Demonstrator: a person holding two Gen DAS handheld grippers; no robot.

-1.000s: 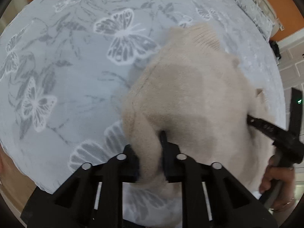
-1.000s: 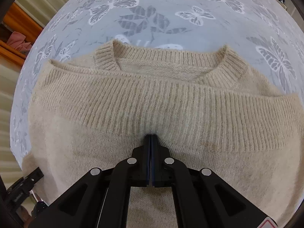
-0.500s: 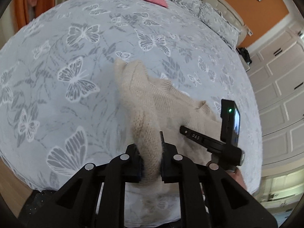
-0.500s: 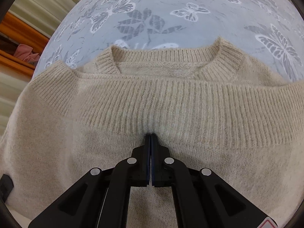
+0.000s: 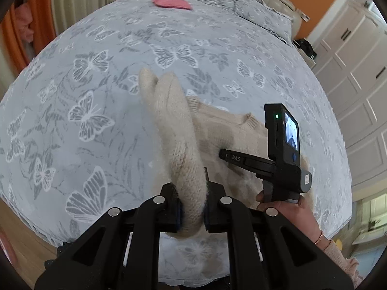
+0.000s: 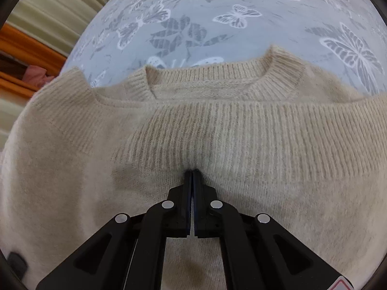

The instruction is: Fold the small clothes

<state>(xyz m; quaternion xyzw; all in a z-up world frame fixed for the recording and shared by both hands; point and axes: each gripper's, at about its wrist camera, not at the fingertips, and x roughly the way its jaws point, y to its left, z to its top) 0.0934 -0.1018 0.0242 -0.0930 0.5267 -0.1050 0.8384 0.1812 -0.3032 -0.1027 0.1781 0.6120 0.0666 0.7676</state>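
Note:
A beige knit sweater [image 6: 217,130] lies folded on the butterfly-print bedspread [image 5: 96,96], its ribbed hem folded up just below the round collar [image 6: 285,72]. My left gripper [image 5: 192,193] is shut on the sweater's left edge [image 5: 174,125] and holds that fold lifted off the bed. My right gripper [image 6: 192,174] is shut, its tips pressed down on the middle of the sweater just below the ribbed hem. It shows in the left wrist view [image 5: 225,155] resting on the sweater, with a hand [image 5: 290,207] holding it.
A pink cloth [image 5: 171,2] lies at the far end of the bed, near grey pillows [image 5: 254,9]. White wardrobe doors [image 5: 358,72] stand to the right. Curtains [image 6: 48,24] and a wooden floor [image 5: 14,236] border the left side of the bed.
My left gripper has lifted the sweater's left edge higher and pulled back, so more of the bed shows. My right gripper has stayed pressed on the sweater.

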